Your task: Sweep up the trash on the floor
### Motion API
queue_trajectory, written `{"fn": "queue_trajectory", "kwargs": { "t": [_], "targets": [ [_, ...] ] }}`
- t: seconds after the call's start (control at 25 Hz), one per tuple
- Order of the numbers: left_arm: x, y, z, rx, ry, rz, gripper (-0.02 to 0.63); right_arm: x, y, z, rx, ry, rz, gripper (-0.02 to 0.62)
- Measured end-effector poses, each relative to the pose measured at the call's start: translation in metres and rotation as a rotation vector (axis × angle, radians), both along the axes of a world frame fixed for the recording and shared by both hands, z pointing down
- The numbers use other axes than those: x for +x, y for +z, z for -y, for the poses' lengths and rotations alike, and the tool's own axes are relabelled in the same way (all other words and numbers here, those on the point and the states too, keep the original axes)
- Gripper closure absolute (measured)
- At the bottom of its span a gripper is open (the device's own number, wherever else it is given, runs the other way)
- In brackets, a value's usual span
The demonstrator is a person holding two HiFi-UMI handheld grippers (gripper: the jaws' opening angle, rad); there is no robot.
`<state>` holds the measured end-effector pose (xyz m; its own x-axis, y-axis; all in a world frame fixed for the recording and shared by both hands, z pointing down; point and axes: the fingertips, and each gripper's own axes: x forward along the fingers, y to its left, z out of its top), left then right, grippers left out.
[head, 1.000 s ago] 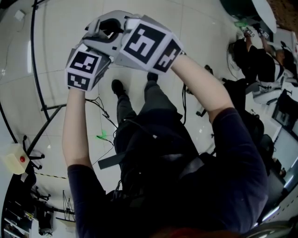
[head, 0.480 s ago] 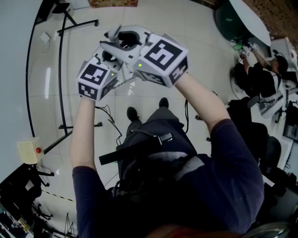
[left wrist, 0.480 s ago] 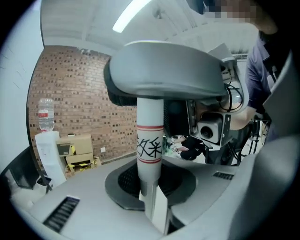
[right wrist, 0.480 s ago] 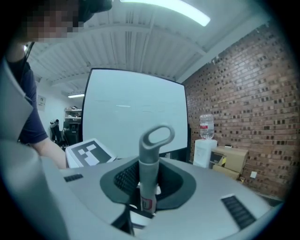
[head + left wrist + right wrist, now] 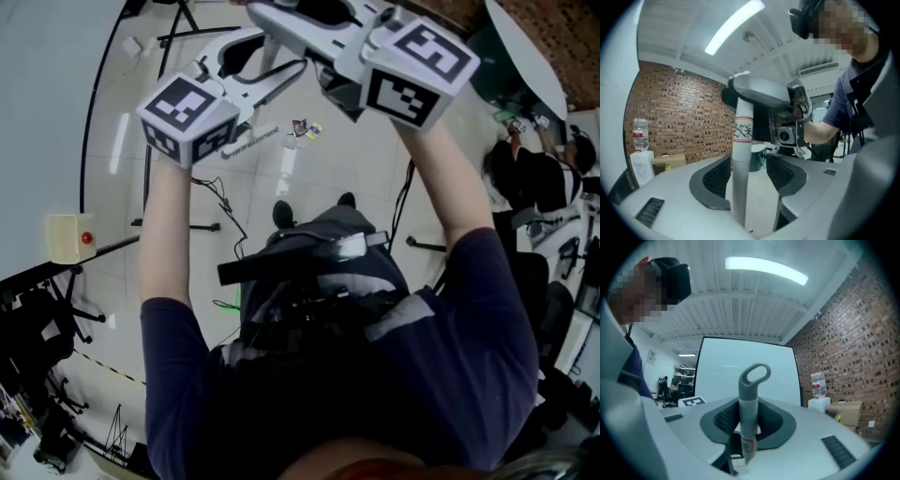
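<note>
Broom handle [image 5: 750, 397]: our right gripper [image 5: 748, 422] clamps it near its top; left gripper [image 5: 749, 165] jaws just opened wide, handle loose between them.

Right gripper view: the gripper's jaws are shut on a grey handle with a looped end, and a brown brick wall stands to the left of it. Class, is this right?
One detail is wrong. The right gripper view shows the brown brick wall to the right of the grey handle with a looped end, not to the left. The right gripper is indeed shut on that handle.
</note>
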<state>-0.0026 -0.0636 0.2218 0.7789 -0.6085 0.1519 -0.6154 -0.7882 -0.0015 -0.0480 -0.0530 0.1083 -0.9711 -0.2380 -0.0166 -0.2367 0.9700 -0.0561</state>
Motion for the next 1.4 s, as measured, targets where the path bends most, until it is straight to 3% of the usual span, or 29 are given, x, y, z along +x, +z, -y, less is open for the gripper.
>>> {"fn": "queue_trajectory", "kwargs": {
  "t": [0.12,0.2,0.32,0.36,0.44,0.56,0.76,1.0,1.16,1.4],
  "targets": [
    [0.029,-0.001,-0.015,0.089,0.023,0.158,0.375,0.021,-0.011,-0.012,-0.011,-0.009,0.021,0.497],
    [0.046,-0.003,-0.021,0.141,0.034,0.212,0.437,0.042,-0.020,-0.018,-0.011,-0.015,0.042,0.497],
    [0.078,0.007,-0.036,0.132,0.073,0.264,0.445,0.078,-0.037,-0.033,-0.035,-0.060,0.080,0.497],
    [0.091,0.008,-0.042,0.140,0.077,0.269,0.445,0.092,-0.043,-0.038,-0.049,-0.077,0.096,0.497],
    [0.123,0.001,-0.051,0.169,0.101,0.225,0.513,0.123,-0.050,-0.045,-0.072,-0.097,0.127,0.497],
    [0.179,-0.011,-0.064,0.188,0.172,0.158,0.518,0.176,-0.060,-0.054,-0.065,-0.090,0.139,0.497],
    [0.258,-0.023,-0.078,0.192,0.177,0.146,0.525,0.257,-0.072,-0.072,-0.037,-0.072,0.154,0.497],
    [0.332,-0.023,-0.084,0.211,0.144,0.198,0.538,0.335,-0.064,-0.096,-0.013,-0.074,0.182,0.462],
    [0.356,-0.018,-0.085,0.171,0.123,0.225,0.549,0.360,-0.048,-0.102,-0.027,-0.089,0.169,0.372],
    [0.362,-0.007,-0.085,0.109,0.096,0.224,0.555,0.358,-0.007,-0.101,0.023,-0.051,0.092,0.358]
  ]
}}
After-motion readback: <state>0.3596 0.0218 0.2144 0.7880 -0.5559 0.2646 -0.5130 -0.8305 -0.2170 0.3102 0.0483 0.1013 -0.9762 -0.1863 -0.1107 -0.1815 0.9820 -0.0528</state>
